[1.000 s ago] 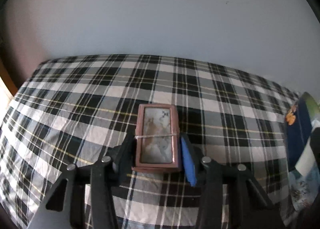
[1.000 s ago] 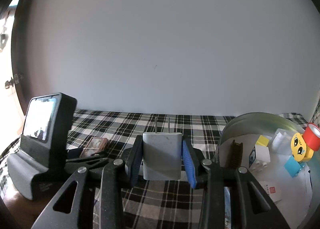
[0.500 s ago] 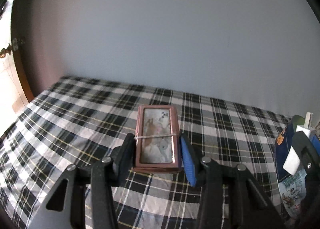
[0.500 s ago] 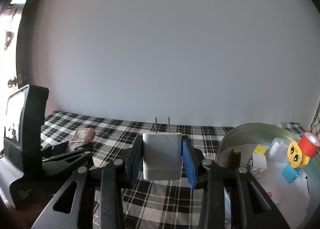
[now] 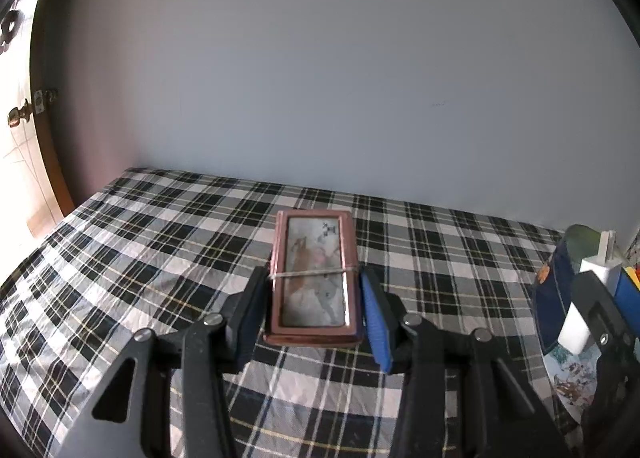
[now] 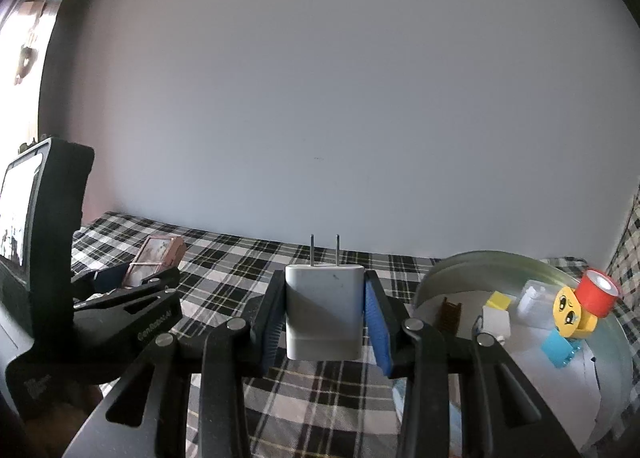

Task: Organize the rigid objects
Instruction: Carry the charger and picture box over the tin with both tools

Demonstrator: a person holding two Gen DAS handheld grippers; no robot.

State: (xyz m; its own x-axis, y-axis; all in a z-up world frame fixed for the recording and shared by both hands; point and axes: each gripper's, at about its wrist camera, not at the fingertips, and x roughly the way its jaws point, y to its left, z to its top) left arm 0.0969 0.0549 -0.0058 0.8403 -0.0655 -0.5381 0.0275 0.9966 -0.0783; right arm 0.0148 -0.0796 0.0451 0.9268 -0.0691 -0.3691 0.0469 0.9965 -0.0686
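left gripper [image 5: 314,300]: clamped on the pink rectangular case [image 5: 312,278]; one black pad and one blue pad pressed to its long sides; case held flat-face up, thin elastic band across its middle, lifted clear of the plaid cloth [image 5: 160,258]
right gripper [image 6: 324,312]: clamped on the white wall charger [image 6: 324,310]; the two metal prongs point up and away from the camera; charger held above the plaid cloth, not touching it
surface: black-white plaid cloth over a flat surface against a plain white wall [image 5: 320,78]; cannot tell if bed or counter
round tin [image 6: 560,270]: on the right of the right wrist view; holds small toys, a yellow face block [image 6: 568,310], red cylinder [image 6: 598,294], blue block [image 6: 556,348], yellow cube [image 6: 498,300], white block [image 6: 496,320], brown piece [image 6: 450,312]
cross views: right wrist view shows the left gripper with the pink case at left; left wrist view shows the charger at the far right edge beside the tin
change vs earlier: left view now tilted up, much more wall in frame, door and knob [image 5: 18,116] visible at left, cloth lower in frame; case grip unchanged; right view shifted sideways, left gripper body now closer at left edge; charger grip unchanged
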